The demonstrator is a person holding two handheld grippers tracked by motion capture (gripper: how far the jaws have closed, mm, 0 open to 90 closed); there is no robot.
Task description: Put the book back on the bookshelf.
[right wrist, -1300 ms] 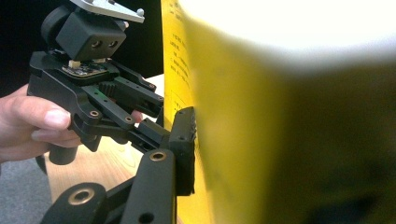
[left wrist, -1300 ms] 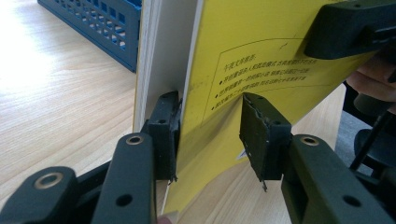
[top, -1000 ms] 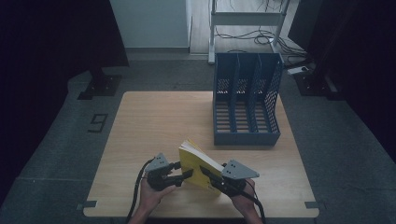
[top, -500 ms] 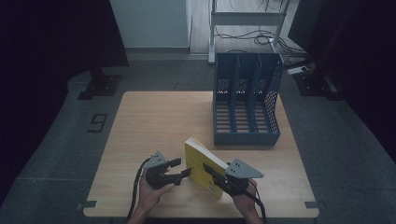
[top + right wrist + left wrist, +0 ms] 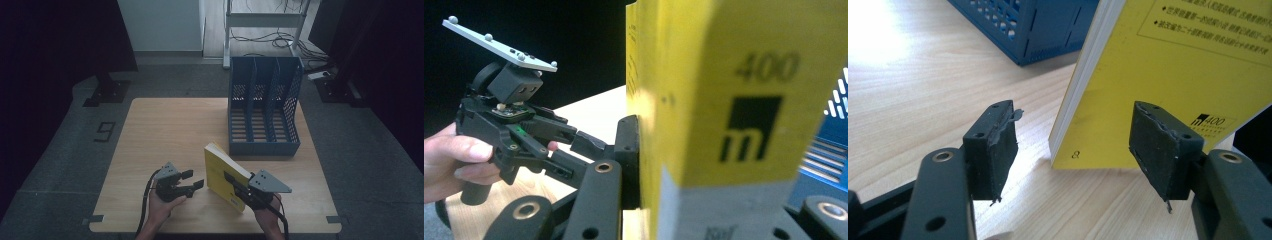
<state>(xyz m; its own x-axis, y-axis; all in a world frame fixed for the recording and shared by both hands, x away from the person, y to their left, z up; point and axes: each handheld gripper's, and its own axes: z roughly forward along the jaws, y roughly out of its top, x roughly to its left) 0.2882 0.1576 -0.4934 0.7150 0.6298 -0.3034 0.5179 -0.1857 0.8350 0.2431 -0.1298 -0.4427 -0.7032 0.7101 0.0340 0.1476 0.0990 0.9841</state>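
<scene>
The yellow book stands on its lower edge on the wooden worktop, near the front side where the person is. It leans a little, and its page block faces the left side in the high view. The right tool grips this book: in the right gripper view one black jaw presses flat on the yellow cover, and the spine with the number 400 and a dark logo is very close to the camera. The second jaw of this tool is hidden behind the book.

The left tool is just beside the book, on its left, and does not touch it. Its jaws have just been opening, and they stand wide apart now with nothing between the pads. In the left gripper view the lower corner of the book is ahead of the two jaws, and the bare wood is under them. The pad material on both jaws looks worn and torn at the edges. A hand holds the left tool by its handle, and a grey plate with small balls sits on top of it.

The blue file rack with three compartments stands behind the book, toward the far right part of the worktop, apart from the book.
</scene>
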